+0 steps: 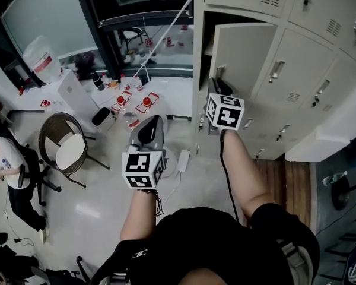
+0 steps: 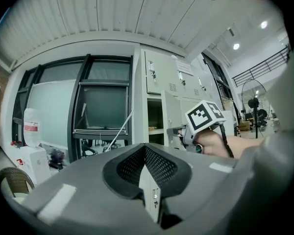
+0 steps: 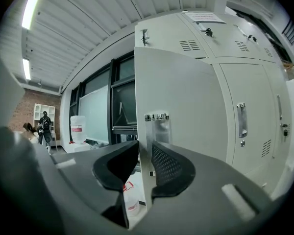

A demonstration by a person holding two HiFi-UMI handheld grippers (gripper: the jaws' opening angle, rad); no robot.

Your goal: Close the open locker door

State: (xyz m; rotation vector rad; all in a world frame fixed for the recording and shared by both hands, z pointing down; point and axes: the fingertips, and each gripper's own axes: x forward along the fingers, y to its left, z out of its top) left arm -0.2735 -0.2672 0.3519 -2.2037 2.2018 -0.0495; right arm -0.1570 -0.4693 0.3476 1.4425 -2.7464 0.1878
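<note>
The open pale grey metal locker door (image 1: 243, 58) stands at 1 o'clock in the head view. It is swung out from its dark compartment (image 1: 204, 37) in the grey steel locker bank (image 1: 299, 85), and the neighbouring doors are shut.

The right gripper (image 1: 216, 83) reaches to the door's free edge, its marker cube (image 1: 225, 111) just below at 5 o'clock from the tip. The right gripper view settles what the head view cannot. The door (image 3: 186, 106) fills the centre, and its free edge runs down between the two black pads. The right gripper (image 3: 144, 165) is clenched on that edge, one pad on each face. A shiny metal latch plate (image 3: 157, 124) sits on the edge directly above the pads, at 12 o'clock. A closed door of the bank (image 3: 245, 82) lies at 3 o'clock.

The left gripper (image 1: 151, 120) hangs apart from the lockers at 9 o'clock of the right one, over the pale floor (image 1: 101, 200). In its own view the left gripper (image 2: 146, 173) has its pads pressed together with nothing between them. That view alone shows the door (image 2: 172, 114) edge-on, with the right gripper (image 2: 175, 130) on it at 3 o'clock.

Further out, a round wicker chair (image 1: 68, 150) stands at 9 o'clock in the head view. A seated person (image 1: 6, 159) is at the left margin.
</note>
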